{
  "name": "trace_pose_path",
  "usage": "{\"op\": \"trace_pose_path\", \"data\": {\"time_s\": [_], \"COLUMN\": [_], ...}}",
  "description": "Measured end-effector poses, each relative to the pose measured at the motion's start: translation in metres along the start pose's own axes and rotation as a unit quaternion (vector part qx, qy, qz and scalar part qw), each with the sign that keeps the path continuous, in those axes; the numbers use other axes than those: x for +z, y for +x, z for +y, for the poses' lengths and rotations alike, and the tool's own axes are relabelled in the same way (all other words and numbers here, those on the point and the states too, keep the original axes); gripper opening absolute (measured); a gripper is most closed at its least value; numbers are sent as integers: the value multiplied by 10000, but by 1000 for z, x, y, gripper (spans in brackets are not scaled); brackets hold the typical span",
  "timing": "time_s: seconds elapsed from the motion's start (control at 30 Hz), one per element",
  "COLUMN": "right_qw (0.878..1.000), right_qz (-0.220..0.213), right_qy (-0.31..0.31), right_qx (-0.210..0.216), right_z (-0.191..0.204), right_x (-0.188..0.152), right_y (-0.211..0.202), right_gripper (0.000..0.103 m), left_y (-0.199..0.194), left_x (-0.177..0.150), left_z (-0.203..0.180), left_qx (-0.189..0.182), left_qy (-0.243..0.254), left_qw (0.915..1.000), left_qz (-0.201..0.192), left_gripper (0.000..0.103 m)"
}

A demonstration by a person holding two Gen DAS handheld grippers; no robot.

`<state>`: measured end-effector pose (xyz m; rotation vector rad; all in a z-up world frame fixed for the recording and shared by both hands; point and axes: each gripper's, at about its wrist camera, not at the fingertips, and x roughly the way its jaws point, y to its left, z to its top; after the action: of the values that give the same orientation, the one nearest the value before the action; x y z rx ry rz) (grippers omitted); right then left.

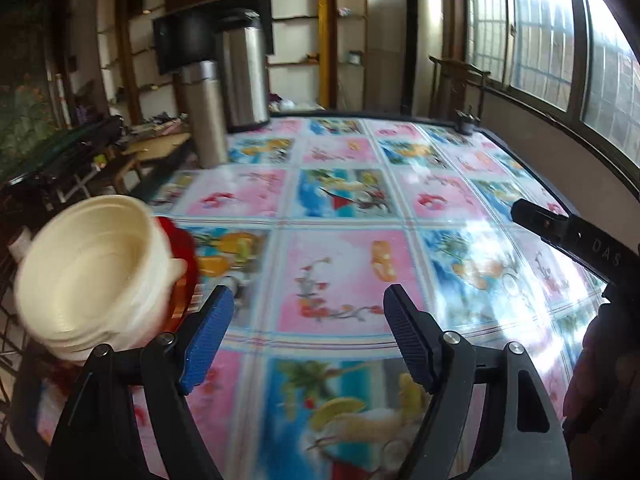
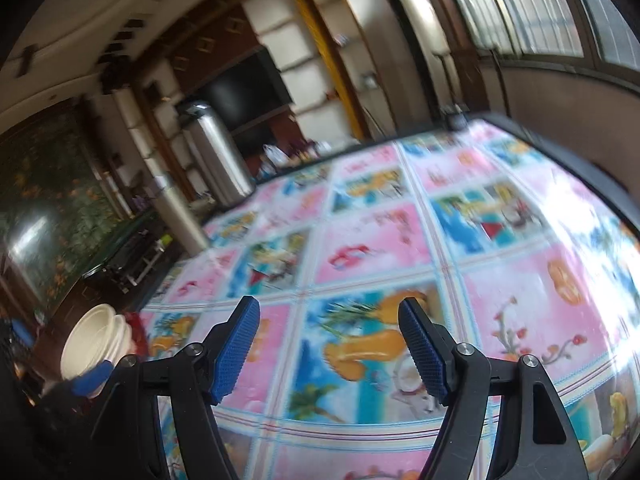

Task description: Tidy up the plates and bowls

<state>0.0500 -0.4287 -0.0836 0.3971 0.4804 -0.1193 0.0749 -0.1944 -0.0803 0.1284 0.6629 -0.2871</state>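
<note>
Left gripper (image 1: 308, 300): jaws are held wide apart, nothing between the blue ribbed pads (image 1: 208, 332); only the tablecloth (image 1: 340, 272) is seen through the gap. Right gripper (image 2: 330, 320): jaws likewise spread, nothing held, patterned cloth visible between them.

A stack of cream bowls (image 1: 92, 276) is seen at the left edge of the table in the left wrist view, just beside the left finger of the left gripper and apart from it. The stack appears tilted, its opening turned toward the camera; how many bowls are nested cannot be counted because of blur. A red item (image 1: 182, 260) is seen behind and partly under the stack; it is mostly hidden, and whether it is a plate or a bowl cannot be told. What the stack rests on is hidden by the gripper frame.

In the right wrist view the same bowls (image 2: 98, 344) are seen at lower left, with a strip of red beside them. A blue pad overlaps the lower rim there; whether it touches the bowls cannot be told.

Two steel flasks (image 1: 224, 92) are noted upright at the far left of the table, well apart from the bowls. The tip of the right gripper, marked "DAS", is cut off by the right edge of the left wrist view, with part of a hand (image 1: 600, 368) below it. The right wrist view is heavily blurred and tilted.
</note>
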Motion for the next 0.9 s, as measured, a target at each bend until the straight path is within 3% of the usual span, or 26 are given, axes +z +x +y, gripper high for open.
{"op": "trace_pose_path", "data": {"time_s": [0.1, 0.2, 0.33, 0.53, 0.77, 0.9], "right_qw": [9986, 9945, 9853, 9728, 9677, 9641], "right_qz": [-388, -752, -897, -572, -367, -176], "right_qy": [-263, -356, -189, -195, -686, -726], "right_qx": [230, 640, 1445, 2235, 2399, 2550], "right_z": [23, 49, 80, 133, 179, 191], "right_x": [-5, -14, -29, -45, -63, -70], "right_y": [-20, -42, -61, -66, -71, -70], "right_gripper": [75, 80, 83, 83, 83, 83], "left_y": [-27, -46, -71, -96, -122, -130], "left_x": [-2, -4, -11, -25, -36, -39], "left_z": [23, 44, 80, 113, 144, 152], "left_qx": [431, 852, 899, 1224, 1190, 1440], "left_qy": [-58, -161, -588, -799, -1166, -1088], "left_qw": [9989, 9956, 9930, 9868, 9808, 9748], "left_qz": [-199, -353, -496, -704, -1010, -1308], "left_gripper": [78, 87, 87, 87, 94, 103]}}
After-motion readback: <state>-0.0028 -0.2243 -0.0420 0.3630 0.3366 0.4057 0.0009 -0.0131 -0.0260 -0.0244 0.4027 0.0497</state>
